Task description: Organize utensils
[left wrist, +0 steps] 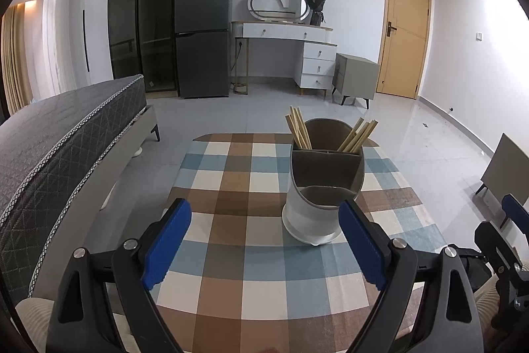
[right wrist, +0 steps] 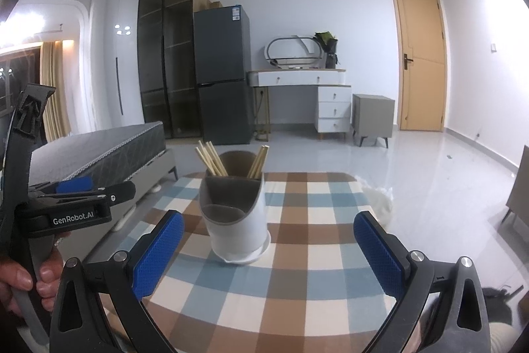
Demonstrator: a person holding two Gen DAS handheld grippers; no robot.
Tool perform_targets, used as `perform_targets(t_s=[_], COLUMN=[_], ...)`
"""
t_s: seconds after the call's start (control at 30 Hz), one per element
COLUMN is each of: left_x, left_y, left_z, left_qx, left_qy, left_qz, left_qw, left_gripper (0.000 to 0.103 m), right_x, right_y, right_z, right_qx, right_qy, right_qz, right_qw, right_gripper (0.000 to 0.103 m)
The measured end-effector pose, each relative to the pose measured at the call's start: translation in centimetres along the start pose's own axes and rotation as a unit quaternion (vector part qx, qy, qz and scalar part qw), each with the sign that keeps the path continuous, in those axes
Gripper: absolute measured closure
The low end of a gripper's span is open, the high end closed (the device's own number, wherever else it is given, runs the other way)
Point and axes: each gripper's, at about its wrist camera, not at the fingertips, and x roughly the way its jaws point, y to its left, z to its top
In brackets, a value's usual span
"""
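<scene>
Left gripper (left wrist: 264, 245): blue pads spread wide, nothing between them; held low over the near half of the table, utensil holder just beyond and right of its centre line.
Right gripper (right wrist: 268, 252): blue pads equally wide apart, nothing held; holder sits ahead, toward its left pad.
Table (left wrist: 231, 253): covered in a brown, blue and cream checked cloth.
Utensil holder (left wrist: 322, 187): white cylinder with grey inner lining, upright, long axis vertical, standing mid-table toward the far edge. Low cut-out front faces the near edge; tall back faces the far edge. Divider splits the rear into compartments.
Chopsticks, left bundle (left wrist: 299, 128): in the rear left compartment, tips down, free ends leaning up and to the left.
Chopsticks, right bundle (left wrist: 358, 134): in the rear right compartment, free ends leaning up and to the right. The two bundles splay into a V.
Left view only: right gripper body at the right edge, side on; a grey stool-like piece on the floor to the right.
Right view only: left gripper (right wrist: 76, 186) in profile at the left edge, with the person's hand (right wrist: 29, 280) wrapped around its handle; lettering "GenRobot.AI" on its body.
Background: grey fridge (left wrist: 202, 32), white dresser (left wrist: 287, 35), wooden door (left wrist: 405, 25), bed (left wrist: 66, 128).
</scene>
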Motion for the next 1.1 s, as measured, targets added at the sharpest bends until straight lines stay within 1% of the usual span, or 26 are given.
perform_targets(t_s=[0.3,0.7,0.87,1.0,1.1], left_x=[-0.17,-0.19,-0.29,-0.18,-0.30], left_y=[0.26,-0.13,-0.17,-0.03,0.11], left_z=[0.09,-0.03,-0.08,-0.04,0.00], left_qx=[-0.012,-0.007,-0.003,-0.007,-0.009], left_qy=[-0.006,-0.001,-0.004,0.003,-0.001], left_qz=[0.004,-0.010,-0.008,-0.007,-0.003], left_qw=[0.9999,0.9999,1.0000,1.0000,0.9999], left_gripper=[0.015,0.015,0.015,0.015,0.015], right_x=[0.05,0.18,0.11,0.17,0.23], right_y=[0.12,0.10,-0.05,-0.03,0.10], right_z=[-0.08,-0.21,-0.19,-0.21,-0.23], right_qx=[-0.002,-0.003,0.001,0.000,-0.002], right_qy=[0.001,0.004,0.004,0.007,0.009], right_qz=[-0.003,-0.005,-0.008,-0.007,-0.007], right_qw=[1.000,1.000,1.000,1.000,1.000], right_gripper=[0.000,0.000,0.000,0.000,0.000])
